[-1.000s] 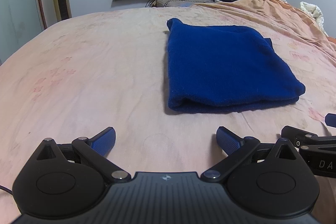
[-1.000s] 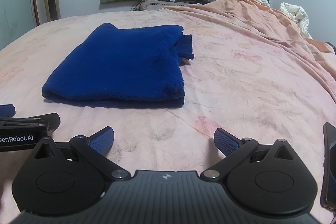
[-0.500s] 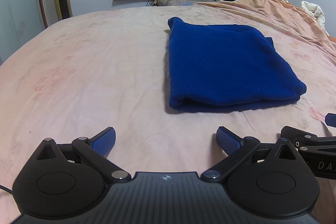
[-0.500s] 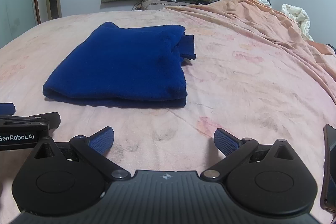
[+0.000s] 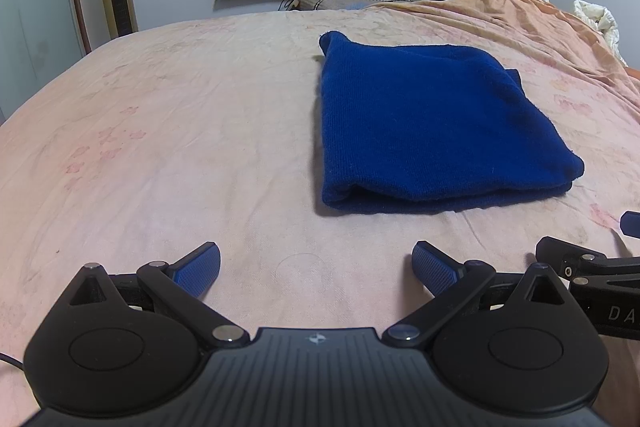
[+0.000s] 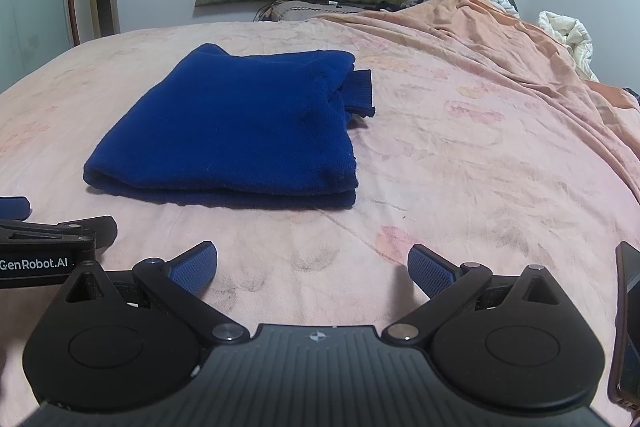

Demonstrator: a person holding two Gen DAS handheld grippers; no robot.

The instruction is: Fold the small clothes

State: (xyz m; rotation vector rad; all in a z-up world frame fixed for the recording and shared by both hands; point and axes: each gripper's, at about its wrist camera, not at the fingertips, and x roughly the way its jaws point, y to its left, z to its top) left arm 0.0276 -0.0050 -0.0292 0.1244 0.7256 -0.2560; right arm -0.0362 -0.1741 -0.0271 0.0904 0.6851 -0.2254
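sweater (image 5: 432,125) unmoved, both grippers' fingers still spread

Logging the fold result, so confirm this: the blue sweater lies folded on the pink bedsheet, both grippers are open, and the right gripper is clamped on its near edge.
Wrong on one point: the right gripper is not clamped on the blue sweater. The right wrist view shows its fingers spread apart over the pink bedsheet, short of the sweater's near edge. The rest holds: sweater folded, left gripper open too.
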